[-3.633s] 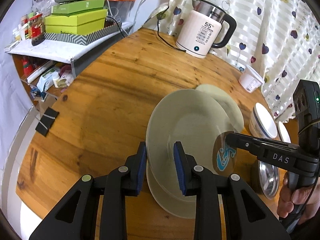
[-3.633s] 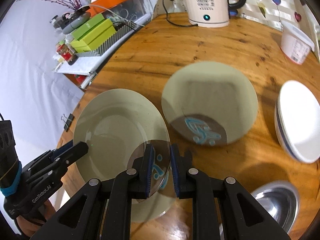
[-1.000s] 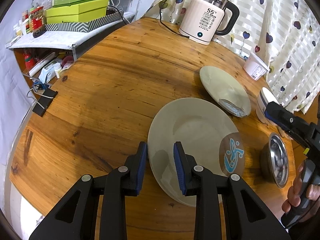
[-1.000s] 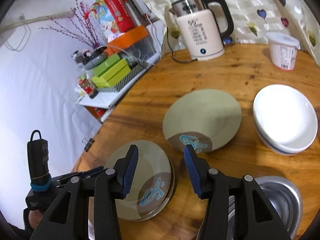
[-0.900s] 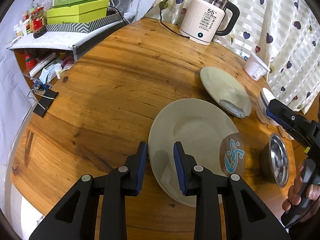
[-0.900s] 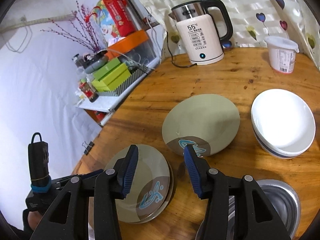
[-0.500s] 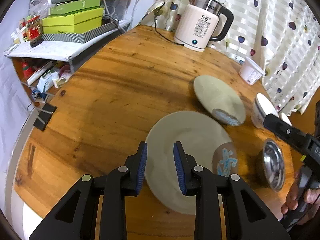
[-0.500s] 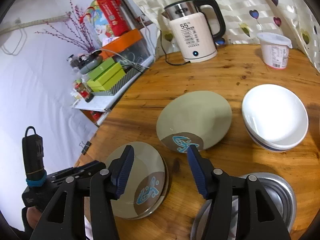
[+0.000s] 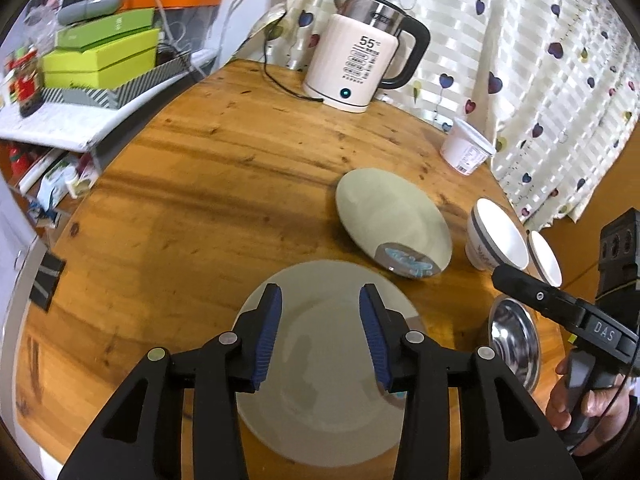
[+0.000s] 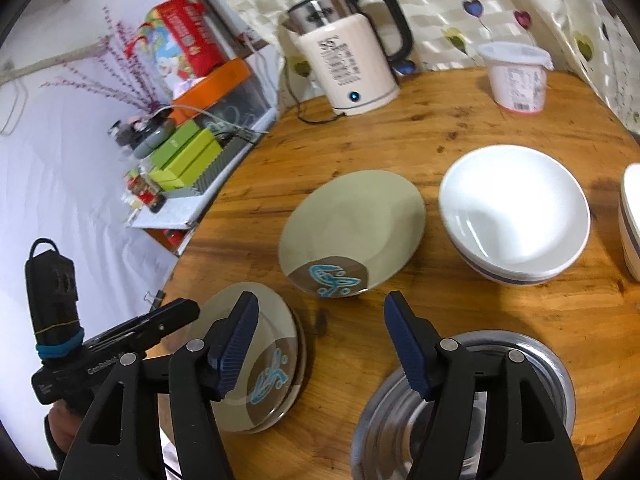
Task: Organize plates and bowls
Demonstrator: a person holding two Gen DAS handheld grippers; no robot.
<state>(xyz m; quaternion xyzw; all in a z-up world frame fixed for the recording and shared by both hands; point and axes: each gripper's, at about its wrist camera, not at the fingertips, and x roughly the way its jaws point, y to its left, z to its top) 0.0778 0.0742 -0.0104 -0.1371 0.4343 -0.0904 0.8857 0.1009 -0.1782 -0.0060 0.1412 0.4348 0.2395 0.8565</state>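
Observation:
Two grey-green plates with a blue emblem lie stacked [image 9: 320, 384] [image 10: 264, 360] on the round wooden table [image 9: 180, 184]. My left gripper [image 9: 320, 336] is open and empty above the stack. A third matching plate [image 9: 392, 224] [image 10: 352, 228] lies alone further in. My right gripper [image 10: 318, 346] is open and empty, between the stack and a steel bowl [image 10: 464, 412] [image 9: 516, 344]. A white bowl [image 10: 516, 216] [image 9: 496, 236] and a second white bowl [image 9: 544, 256] [image 10: 632, 220] stand on the right.
A white electric kettle [image 9: 364, 68] [image 10: 352, 68] with its cord stands at the table's far edge, a white plastic tub [image 9: 466, 152] [image 10: 518, 78] to its right. A shelf with green boxes [image 9: 100, 56] is left of the table. A heart-patterned curtain [image 9: 540, 60] hangs behind.
My left gripper has opened and let go of the stacked plate, which now lies flat. My right gripper, open a second ago, has opened wider and drawn back toward the steel bowl.

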